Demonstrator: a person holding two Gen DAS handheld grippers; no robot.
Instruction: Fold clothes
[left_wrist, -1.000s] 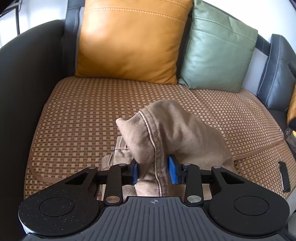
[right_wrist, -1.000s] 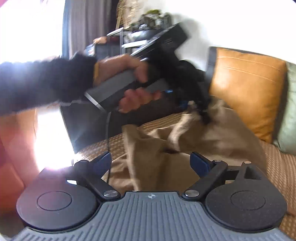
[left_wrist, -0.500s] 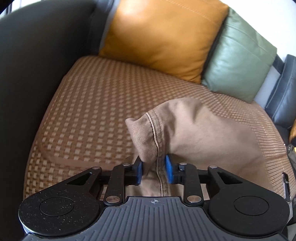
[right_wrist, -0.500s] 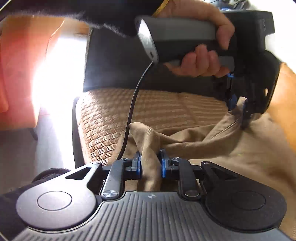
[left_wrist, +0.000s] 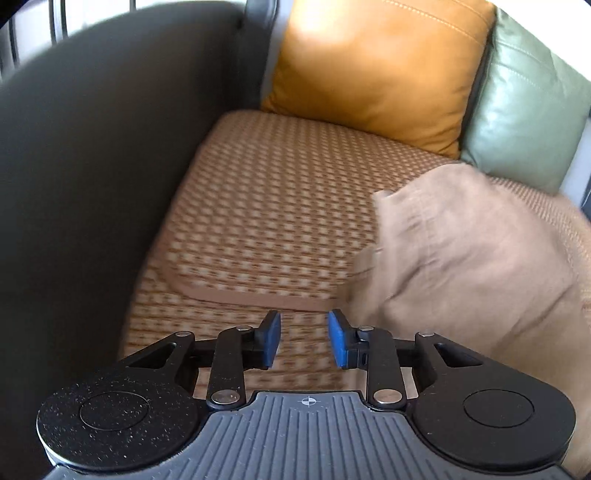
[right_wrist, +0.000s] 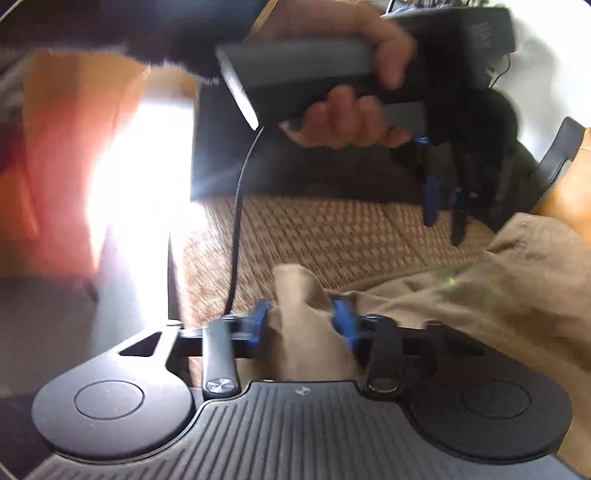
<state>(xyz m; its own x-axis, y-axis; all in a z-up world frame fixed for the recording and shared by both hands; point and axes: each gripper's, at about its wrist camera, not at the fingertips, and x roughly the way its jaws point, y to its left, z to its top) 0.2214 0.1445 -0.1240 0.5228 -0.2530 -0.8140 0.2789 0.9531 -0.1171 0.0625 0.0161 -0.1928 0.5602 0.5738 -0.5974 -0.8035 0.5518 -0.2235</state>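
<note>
The tan garment (left_wrist: 476, 258) lies bunched on the woven sofa seat (left_wrist: 266, 206), toward the seat's right part and reaching its front edge, below the green cushion (left_wrist: 524, 110). The left gripper (left_wrist: 303, 339) is opening, with nothing between its blue pads; the cloth sits just to its right, close by the right-hand pad. The right gripper (right_wrist: 300, 325) is opening too, a fold of the garment between its pads, which seem to be letting go of it. Seen from the right wrist, the cloth runs from there toward the orange cushion (right_wrist: 576, 192), so the right gripper is nearer.
</note>
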